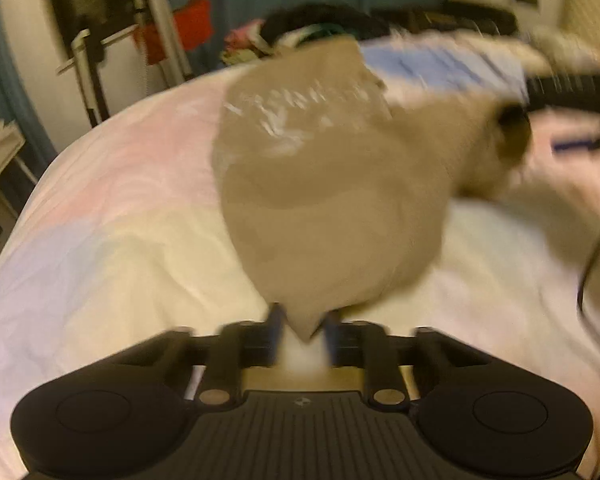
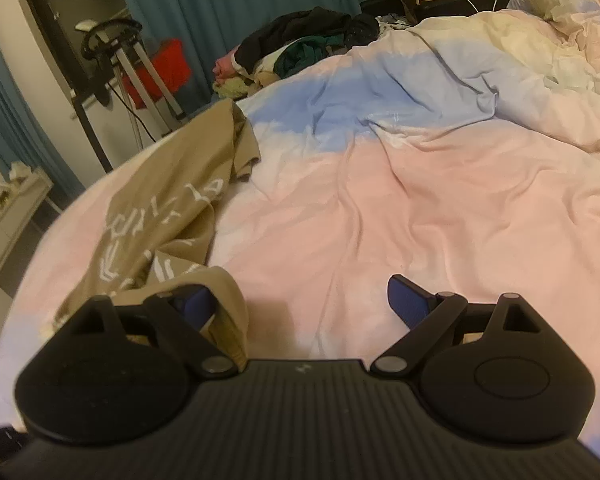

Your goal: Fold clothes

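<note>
A tan T-shirt (image 1: 324, 184) with white print lies spread across the bed, blurred in the left wrist view. My left gripper (image 1: 302, 328) is shut on its near corner, and the cloth tapers to a point between the blue pads. In the right wrist view the same T-shirt (image 2: 160, 208) lies rumpled at the left. My right gripper (image 2: 304, 304) stands wide open just above the duvet. A fold of the shirt's edge (image 2: 230, 312) leans against the inner side of its left finger (image 2: 198, 304), and the right finger (image 2: 408, 300) is bare.
The bed's pink, blue and cream duvet (image 2: 420, 220) is creased and bunched at the far right. A pile of dark and coloured clothes (image 2: 300, 48) sits at the far edge. A tripod (image 2: 132, 64) and a red object (image 2: 168, 64) stand beyond the bed. A dark cable (image 1: 592, 264) hangs at the right.
</note>
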A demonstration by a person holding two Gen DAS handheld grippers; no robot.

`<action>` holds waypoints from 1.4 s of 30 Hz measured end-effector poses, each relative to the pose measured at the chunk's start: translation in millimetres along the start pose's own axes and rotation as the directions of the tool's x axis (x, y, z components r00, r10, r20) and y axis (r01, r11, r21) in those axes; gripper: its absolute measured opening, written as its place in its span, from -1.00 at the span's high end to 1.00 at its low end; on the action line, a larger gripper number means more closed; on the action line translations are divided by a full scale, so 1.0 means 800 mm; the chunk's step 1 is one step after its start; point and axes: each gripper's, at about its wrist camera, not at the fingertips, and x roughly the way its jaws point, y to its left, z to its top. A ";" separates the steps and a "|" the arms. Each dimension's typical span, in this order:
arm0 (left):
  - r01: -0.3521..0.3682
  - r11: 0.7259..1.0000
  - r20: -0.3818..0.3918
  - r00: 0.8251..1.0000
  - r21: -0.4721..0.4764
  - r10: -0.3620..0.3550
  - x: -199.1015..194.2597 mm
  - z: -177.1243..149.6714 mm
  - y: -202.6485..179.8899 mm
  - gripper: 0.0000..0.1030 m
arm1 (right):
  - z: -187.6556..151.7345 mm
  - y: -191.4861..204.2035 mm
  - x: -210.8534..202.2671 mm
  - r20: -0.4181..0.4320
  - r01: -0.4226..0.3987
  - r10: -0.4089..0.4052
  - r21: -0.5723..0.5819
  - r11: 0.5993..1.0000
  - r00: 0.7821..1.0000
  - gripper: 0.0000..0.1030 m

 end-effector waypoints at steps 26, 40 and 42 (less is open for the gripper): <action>0.141 0.963 0.155 0.982 -0.230 -0.107 0.050 0.111 0.107 0.20 | 0.015 0.022 0.018 -0.043 -0.382 0.387 0.086 0.920 0.921 -0.78; -0.002 0.991 0.169 0.985 -0.132 0.024 0.026 0.096 0.066 0.01 | 0.001 0.049 0.004 -0.003 -0.286 0.287 -0.106 0.952 0.958 -0.78; -0.032 0.984 0.157 0.986 -0.177 0.060 0.048 0.104 0.075 -0.01 | -0.008 0.068 0.003 -0.004 -0.255 0.261 -0.230 0.939 0.965 -0.78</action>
